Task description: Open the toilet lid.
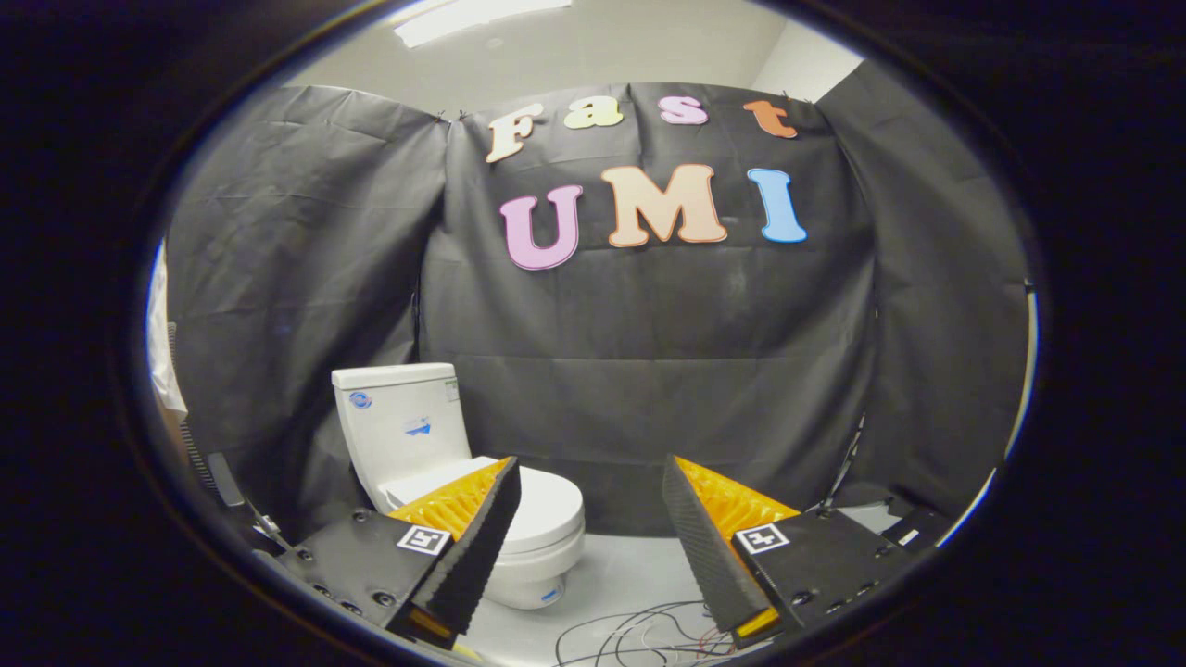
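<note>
The tongs (591,482) stand wide apart with nothing between them, well short of the toilet (435,463). The toilet stands beyond them against the black cloth wall (649,352), its closed lid (542,505) partly hidden behind one finger, its front edge free. Pale floor (630,565) lies open ahead, with loose cables (639,635) between the fingers.

One toilet (463,472), one gripper (591,491) spread wide, several loose cables (639,635).
</note>
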